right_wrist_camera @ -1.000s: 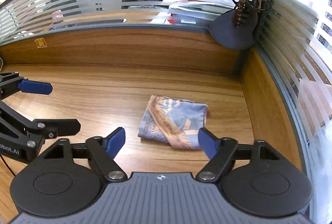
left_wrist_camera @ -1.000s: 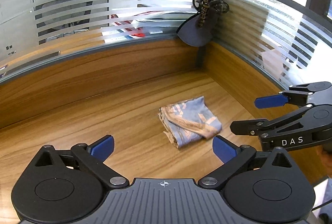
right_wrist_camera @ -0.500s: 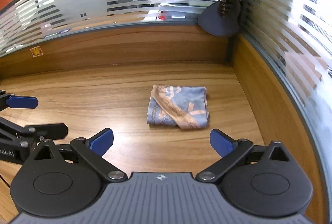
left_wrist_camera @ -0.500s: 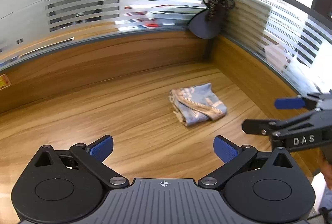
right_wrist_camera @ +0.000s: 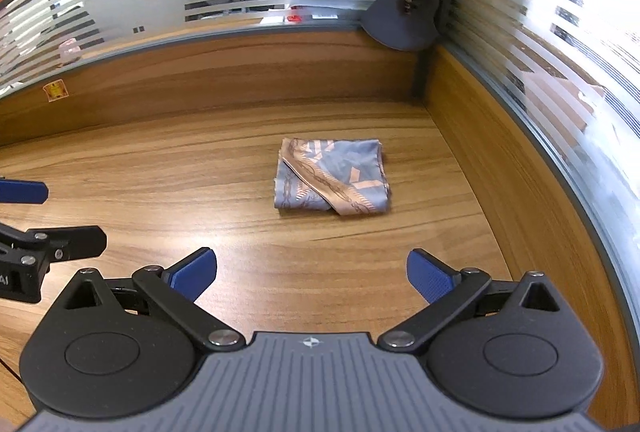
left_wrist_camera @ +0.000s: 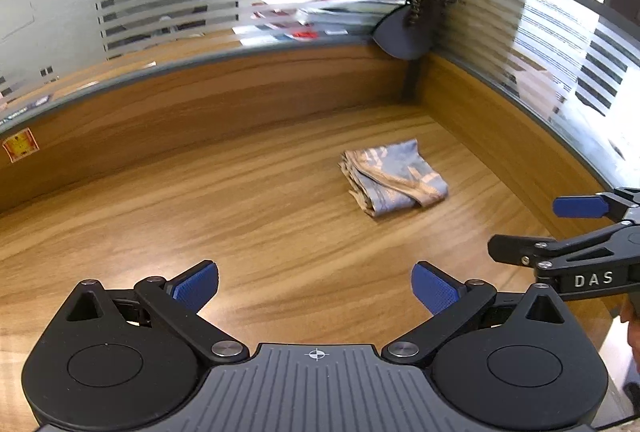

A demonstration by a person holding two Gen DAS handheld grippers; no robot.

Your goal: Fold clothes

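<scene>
1. Left gripper (left_wrist_camera: pixel 316 286) first: its blue pads are spread wide with nothing between them, and it hangs over the near part of the desk (left_wrist_camera: pixel 200 199), well short of the cloth.

2. On to the cloth (right_wrist_camera: pixel 332 177), the one thing the task is about. It lies folded in a small, flattish packet on the wooden desk, toward the far right corner but apart from both partition walls.

3. It looks thin, light and soft, a blue-grey scarf-like fabric with a tan printed band, possibly silky. My guess is it slides easily on the smooth wood and slumps out of shape if lifted by one layer alone.

4. Best hold, I reckon: pinch through all the layers at a corner or along the stacked open edges, which the left view shows at the packet's left side. A grip on the top layer alone would likely peel the fold open.

5. The packet is close to square in the right view, only a touch longer front to back, so its long axis is hard to call. The tan band runs diagonally from the far left corner to the near right corner.

6. Right gripper (right_wrist_camera: pixel 312 274) last: released too, pads far apart and empty, held over the near edge of the desk with the cloth straight ahead.
</scene>
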